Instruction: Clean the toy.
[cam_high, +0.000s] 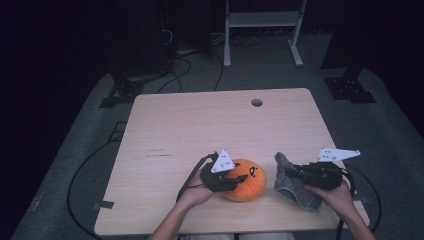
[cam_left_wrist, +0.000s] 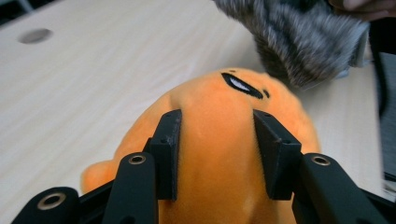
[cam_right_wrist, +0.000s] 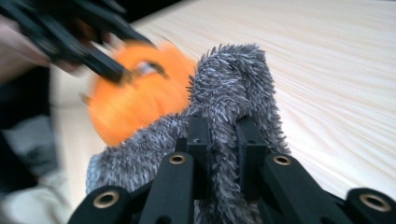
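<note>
I am squeezing the soft, light orange plush toy (cam_high: 246, 180) at its middle with my left hand-held gripper (cam_high: 235, 179) near the desk (cam_high: 200, 125) front edge, while my right hand-held gripper (cam_right_wrist: 223, 140) is pinching a fold of limp, fuzzy grey cloth (cam_right_wrist: 233, 84) just beside it.

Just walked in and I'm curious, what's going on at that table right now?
A person at a wooden table works a hand-held gripper in each hand. The left gripper is clamped on an orange plush toy resting near the table's front edge. The right gripper pinches a fuzzy grey cloth, holding it just beside the toy.
</note>
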